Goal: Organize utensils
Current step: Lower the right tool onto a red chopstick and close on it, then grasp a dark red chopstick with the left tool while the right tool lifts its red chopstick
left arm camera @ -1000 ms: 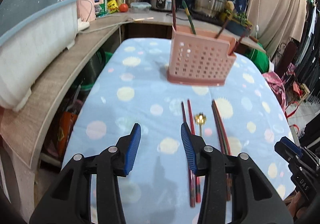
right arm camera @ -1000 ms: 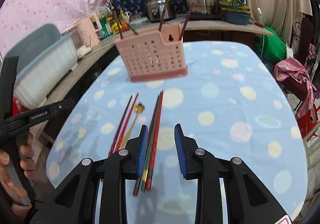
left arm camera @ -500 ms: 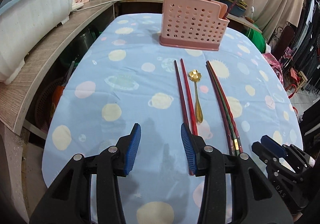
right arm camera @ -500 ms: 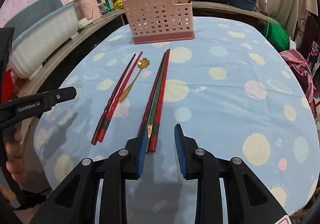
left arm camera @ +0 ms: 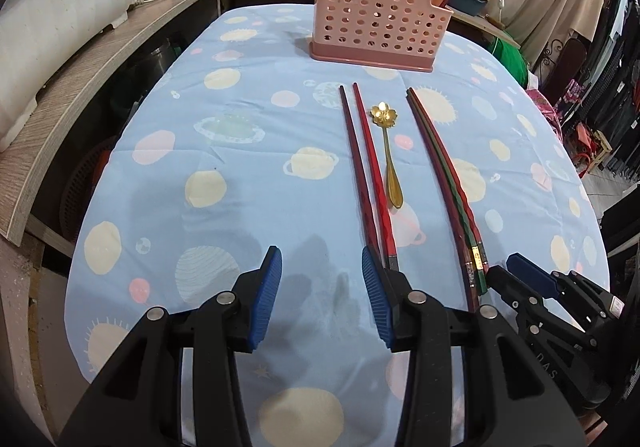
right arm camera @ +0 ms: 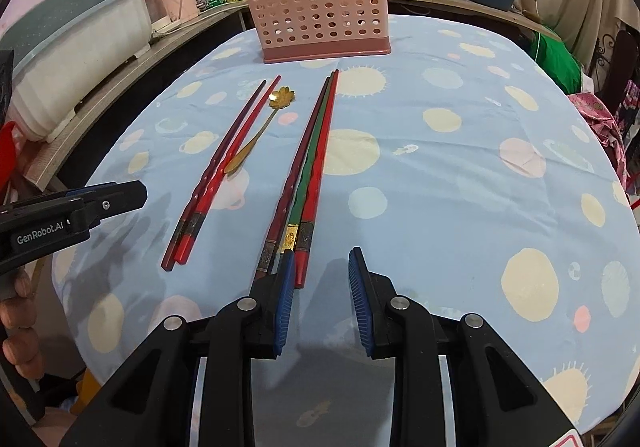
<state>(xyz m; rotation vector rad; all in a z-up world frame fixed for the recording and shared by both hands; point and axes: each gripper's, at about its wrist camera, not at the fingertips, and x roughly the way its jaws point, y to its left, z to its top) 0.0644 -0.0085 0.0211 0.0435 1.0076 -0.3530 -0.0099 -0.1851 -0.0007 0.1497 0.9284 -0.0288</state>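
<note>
A pink perforated utensil basket [left arm camera: 378, 29] [right arm camera: 320, 23] stands at the far end of the table with a few chopsticks in it. In front of it lie a pair of red chopsticks [left arm camera: 366, 163] [right arm camera: 224, 167], a gold flower-bowl spoon [left arm camera: 388, 151] [right arm camera: 260, 131], and a bundle of three chopsticks, maroon, green and red [left arm camera: 444, 183] [right arm camera: 312, 167]. My left gripper [left arm camera: 322, 267] hangs open and empty just left of the red pair's near ends. My right gripper [right arm camera: 322, 267] is open and empty just right of the bundle's near ends.
The table wears a blue cloth with pale planets and suns [left arm camera: 240, 151]. A wooden counter [left arm camera: 80, 79] curves along the left with a white tub [left arm camera: 60, 19], appliances and pots. Clothes and a chair crowd the right side [left arm camera: 600, 87]. A hand [right arm camera: 20, 327] holds the left gripper.
Both grippers have sunk toward the table and tipped further down, so the utensils now lie right before the fingertips. Jaw openings look unchanged.
</note>
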